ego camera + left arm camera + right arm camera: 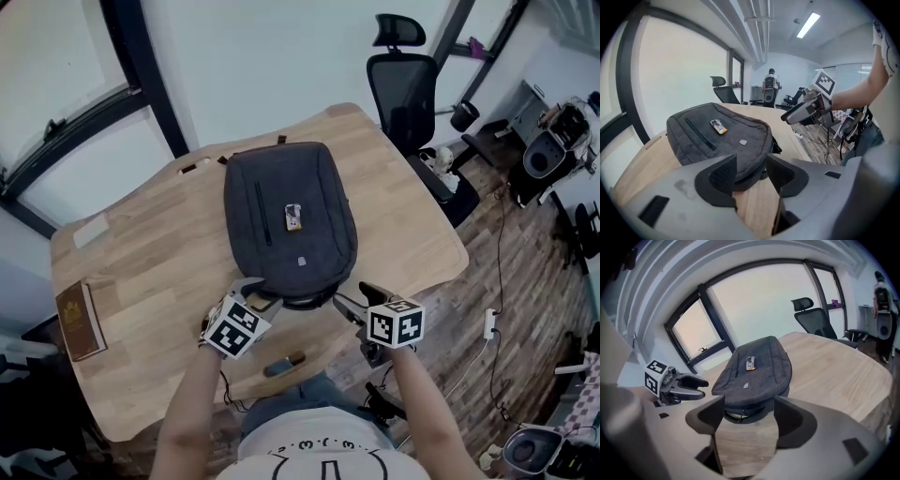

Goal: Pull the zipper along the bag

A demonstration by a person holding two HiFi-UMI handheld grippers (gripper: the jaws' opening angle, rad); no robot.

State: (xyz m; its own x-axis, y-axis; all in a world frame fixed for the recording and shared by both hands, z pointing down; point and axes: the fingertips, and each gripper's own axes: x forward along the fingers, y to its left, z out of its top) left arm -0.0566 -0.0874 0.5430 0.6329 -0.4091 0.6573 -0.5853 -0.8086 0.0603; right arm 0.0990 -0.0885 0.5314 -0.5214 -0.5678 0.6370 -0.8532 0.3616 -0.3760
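Observation:
A dark grey backpack (289, 220) lies flat on the wooden table (412, 225) with a small orange and silver tag (293, 217) on its front. My left gripper (262, 292) hovers open at the bag's near end, left of it, with nothing between its jaws. My right gripper (356, 300) hovers open just right of that end, also empty. In the left gripper view the backpack (717, 136) fills the middle beyond my gripper (751, 176), and the right gripper (801, 112) shows beyond it. In the right gripper view the backpack (757, 369) lies ahead of my gripper (749, 416), with its zipper (740, 412) along the near end.
A brown book (80, 322) lies at the table's left front. A small blue and brown object (284, 364) sits at the front edge near my body. A black office chair (403, 84) stands behind the table's far right corner. A white sheet (91, 230) lies at the left.

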